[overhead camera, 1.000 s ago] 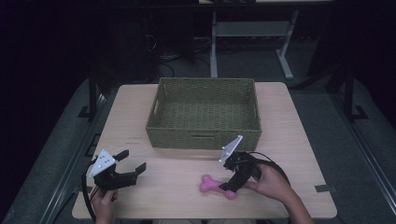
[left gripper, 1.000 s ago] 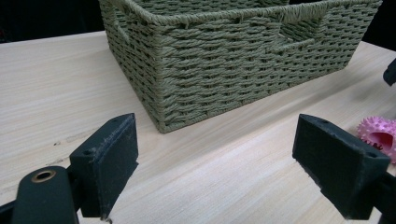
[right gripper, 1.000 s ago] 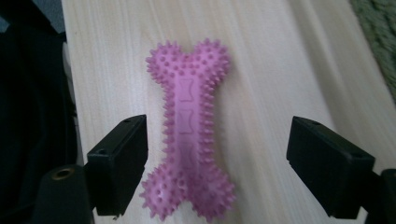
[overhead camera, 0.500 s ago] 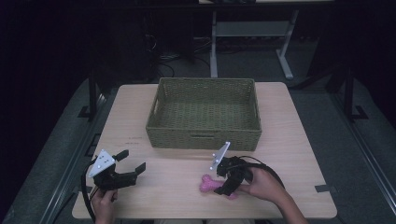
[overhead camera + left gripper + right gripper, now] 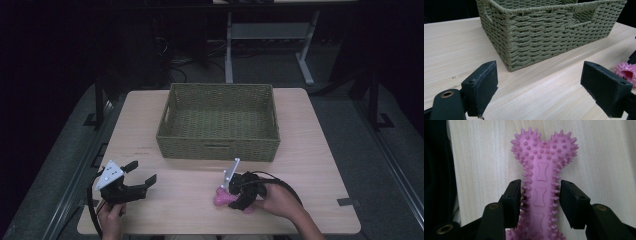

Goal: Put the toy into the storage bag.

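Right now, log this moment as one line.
right tool: just closing, touching pink bone toy | left tool: open | basket: empty

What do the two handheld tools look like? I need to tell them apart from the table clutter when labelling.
Both are black. The left tool carries a grey three-cornered plate dotted with small marks; the right tool has the same plate, seen edge-on. A black cable loops from the right one. Close up, the fingers are blocky black pads on arms with brass-ringed holes. No sleeves show.

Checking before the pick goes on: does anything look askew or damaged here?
Nothing stands out. The pink spiked bone toy lies flat and whole on the table between the right tool's jaws; the basket sits square.
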